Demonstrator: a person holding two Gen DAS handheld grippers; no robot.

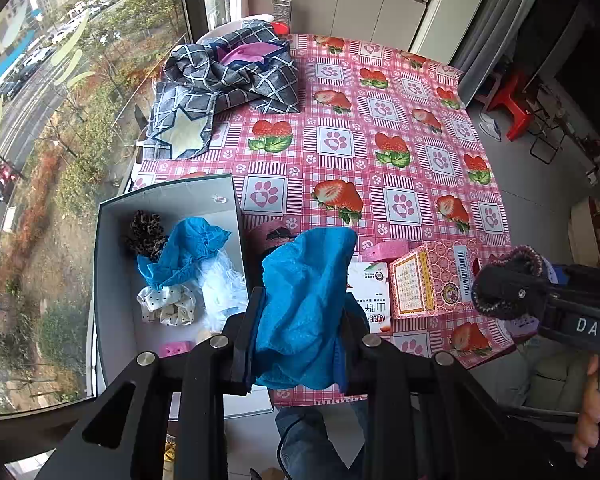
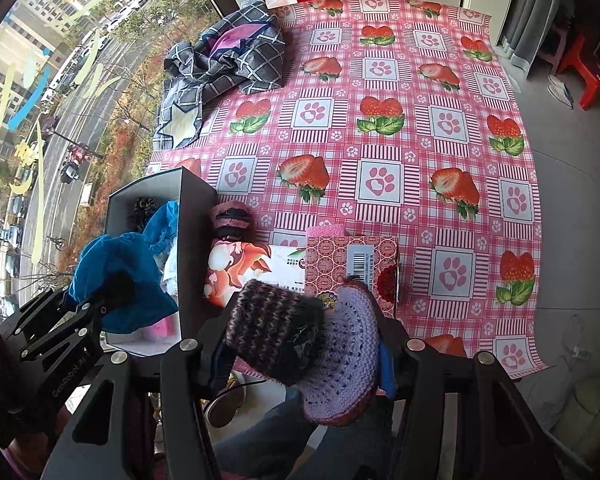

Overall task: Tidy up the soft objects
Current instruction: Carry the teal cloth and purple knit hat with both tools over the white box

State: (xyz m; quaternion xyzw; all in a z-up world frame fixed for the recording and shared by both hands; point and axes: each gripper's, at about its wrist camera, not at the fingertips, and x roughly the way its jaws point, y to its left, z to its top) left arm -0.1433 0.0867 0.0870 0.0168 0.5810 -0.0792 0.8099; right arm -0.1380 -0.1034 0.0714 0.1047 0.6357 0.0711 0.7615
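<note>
The left gripper (image 1: 300, 312) is clamped on a crumpled blue fabric piece (image 1: 304, 300), holding it up just right of the open grey cardboard box (image 1: 112, 280) that sits at the near left corner of the desk (image 1: 380, 120), by the window. Inside that box lie a second blue crumpled cloth (image 1: 184, 252), a leopard-print scrunchie (image 1: 144, 232), a white polka-dot scrunchie (image 1: 168, 304), something white and feathery (image 1: 224, 288) and a small pink block (image 1: 175, 348).

Over on the right, the right gripper (image 2: 304, 344) is pinching a knitted piece, dark striped wool with a lilac crocheted brim (image 2: 300, 336), above the near edge of the desk. From the left wrist view the same knit bundle (image 1: 508, 280) shows gripped between its fingers.

Just beyond both grippers sit a pink patterned carton with a barcode (image 2: 352, 264) and, touching its left side, a white packet with an orange flower print (image 2: 252, 268). Behind them rests a pink-and-black knitted item (image 2: 230, 220) against the box wall, and a pink sponge-like block (image 2: 326, 231).

Far back left on the strawberry-and-paw-print pink tablecloth (image 2: 380, 140) lies a heap of grey checked fabric with a pale star patch (image 1: 220, 84).
</note>
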